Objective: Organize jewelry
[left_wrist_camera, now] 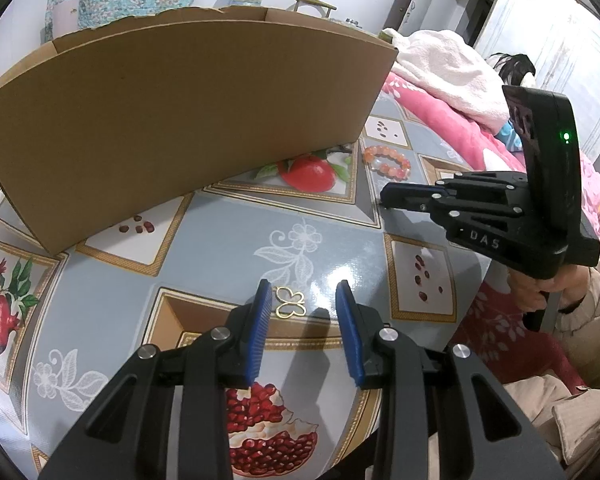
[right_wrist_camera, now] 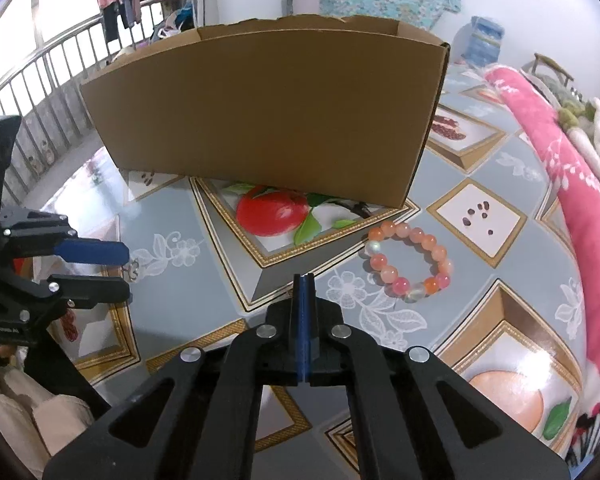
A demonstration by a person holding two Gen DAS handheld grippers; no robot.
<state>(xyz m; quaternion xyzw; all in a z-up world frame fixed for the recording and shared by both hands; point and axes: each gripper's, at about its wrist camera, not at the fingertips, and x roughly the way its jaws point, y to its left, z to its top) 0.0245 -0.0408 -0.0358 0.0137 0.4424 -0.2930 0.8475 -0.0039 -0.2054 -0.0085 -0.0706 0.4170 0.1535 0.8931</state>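
Gold butterfly-shaped ring (left_wrist_camera: pixel 290 302) lies on the table between the left gripper (left_wrist_camera: pixel 304 300)'s apart fingers, so squeeze gently, while the right gripper (right_wrist_camera: pixel 304 280), fingers together and empty, sits beside the pink bead bracelet (right_wrist_camera: pixel 408 262) near the brown cardboard box (right_wrist_camera: pixel 268 112).

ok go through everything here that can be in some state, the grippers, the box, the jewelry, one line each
left gripper: open, gold butterfly piece just ahead of its left finger, not gripped.
right gripper: shut, nothing between the pads.
cardboard box: upright on the table, top open, contents hidden.
bead bracelet: lying flat on the tablecloth, outside the box, untouched.
gold butterfly piece: lying flat on the tablecloth, outside the box.
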